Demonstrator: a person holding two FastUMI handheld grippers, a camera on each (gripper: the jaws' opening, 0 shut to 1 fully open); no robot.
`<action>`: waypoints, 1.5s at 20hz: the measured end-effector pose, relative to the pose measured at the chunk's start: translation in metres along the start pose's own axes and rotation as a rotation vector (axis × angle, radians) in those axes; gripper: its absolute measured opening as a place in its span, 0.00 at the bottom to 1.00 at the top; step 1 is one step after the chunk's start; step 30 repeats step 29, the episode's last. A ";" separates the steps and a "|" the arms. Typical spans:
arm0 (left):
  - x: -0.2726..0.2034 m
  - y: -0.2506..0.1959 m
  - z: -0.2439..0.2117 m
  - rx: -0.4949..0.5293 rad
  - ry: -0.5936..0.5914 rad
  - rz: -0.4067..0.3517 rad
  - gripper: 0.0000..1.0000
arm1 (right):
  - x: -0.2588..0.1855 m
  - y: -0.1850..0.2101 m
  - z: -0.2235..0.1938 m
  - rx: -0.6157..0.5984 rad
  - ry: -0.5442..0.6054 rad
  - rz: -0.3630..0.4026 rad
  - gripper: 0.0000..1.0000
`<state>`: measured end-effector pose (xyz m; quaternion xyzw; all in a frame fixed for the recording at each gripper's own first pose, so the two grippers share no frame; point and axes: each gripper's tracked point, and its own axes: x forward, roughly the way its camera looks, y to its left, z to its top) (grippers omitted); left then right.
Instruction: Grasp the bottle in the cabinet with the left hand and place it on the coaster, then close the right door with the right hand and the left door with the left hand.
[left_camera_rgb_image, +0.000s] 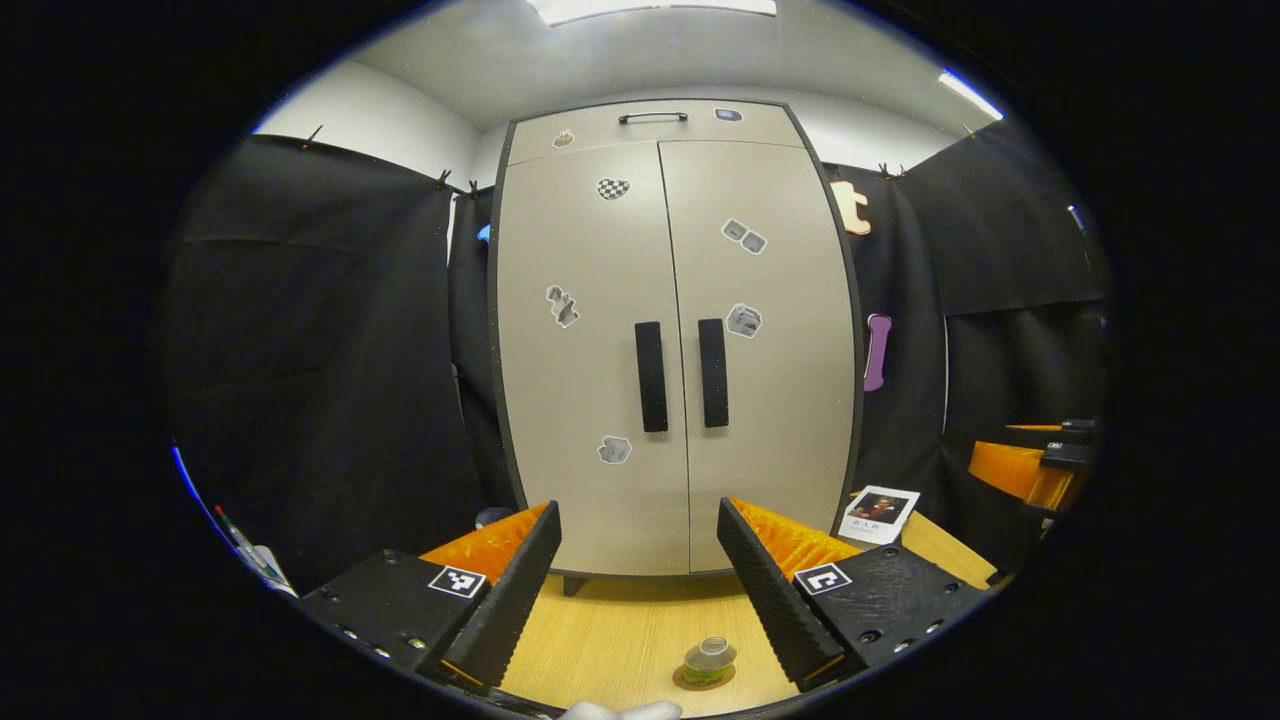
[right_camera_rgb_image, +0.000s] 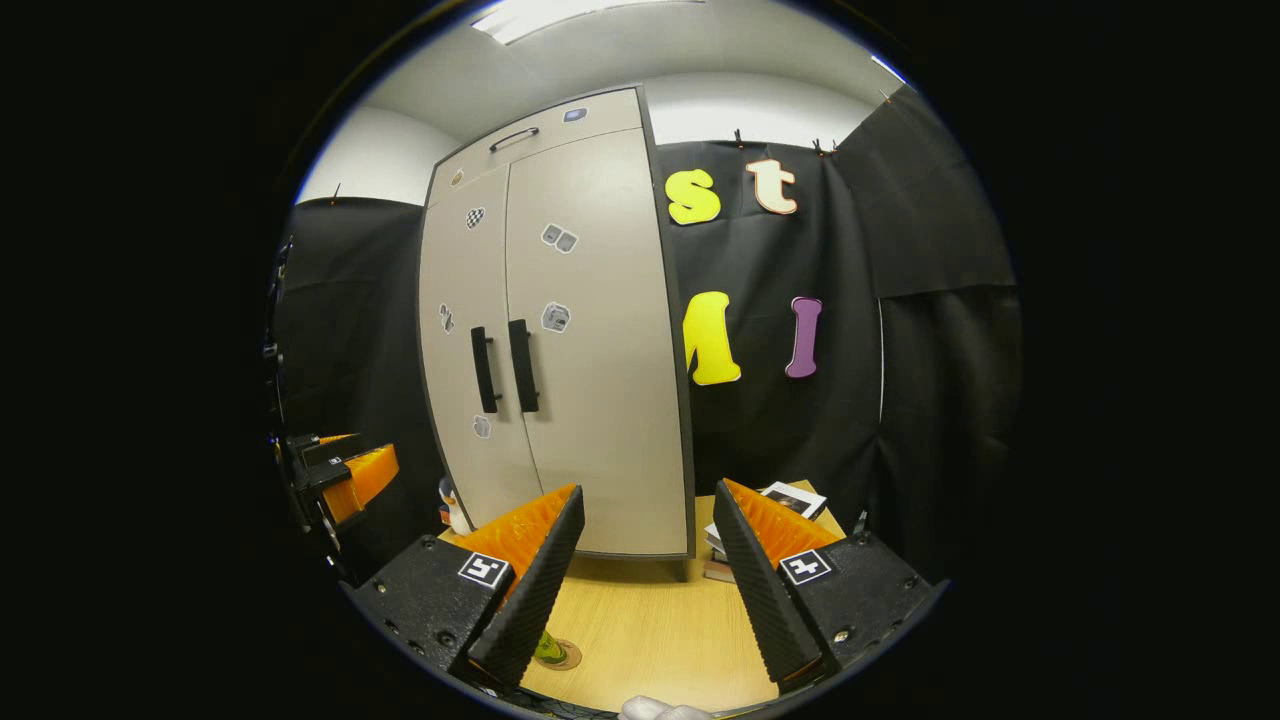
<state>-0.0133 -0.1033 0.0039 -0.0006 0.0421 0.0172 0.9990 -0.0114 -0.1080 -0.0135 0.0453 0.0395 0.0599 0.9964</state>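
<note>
Cabinet (left_camera_rgb_image: 672, 340) is standing upright at the back of the table (left_camera_rgb_image: 620, 630), filling the 12 o'clock part of the left gripper view, with both doors lying flush and shut. Its left door (left_camera_rgb_image: 585, 350) and right door (left_camera_rgb_image: 765, 350) are meeting at a centre seam, each carrying a dark vertical handle just beside that seam, and small stickers are dotting both faces. A drawer with a thin bar handle (left_camera_rgb_image: 652, 117) is sitting above the doors.

In the right gripper view the cabinet is showing towards 11 o'clock, again closed.

Left tongs (left_camera_rgb_image: 635, 590) are hanging wide open over the table, gripping nothing. Right tongs (right_camera_rgb_image: 640, 590) are likewise spread wide and empty; they are also appearing at 3 o'clock in the left gripper view.

A printed card (left_camera_rgb_image: 878, 514) is lying on the table at 4 o'clock, just right of the cabinet's foot.

Bottle (left_camera_rgb_image: 710, 660) is standing on the coaster (left_camera_rgb_image: 703, 680) at 6 o'clock, near the table's front edge, between the left tongs' fingers in that view but not touching them.
</note>
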 end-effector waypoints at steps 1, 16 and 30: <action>-0.003 0.000 0.001 0.002 0.000 0.011 0.96 | 0.001 0.000 0.002 0.000 -0.001 0.009 0.81; -0.011 0.028 -0.001 0.000 0.002 0.054 0.96 | 0.017 0.036 0.009 -0.029 -0.002 0.071 0.81; 0.022 0.045 0.002 -0.007 -0.013 -0.059 0.96 | 0.026 0.058 0.012 -0.026 -0.044 -0.058 0.81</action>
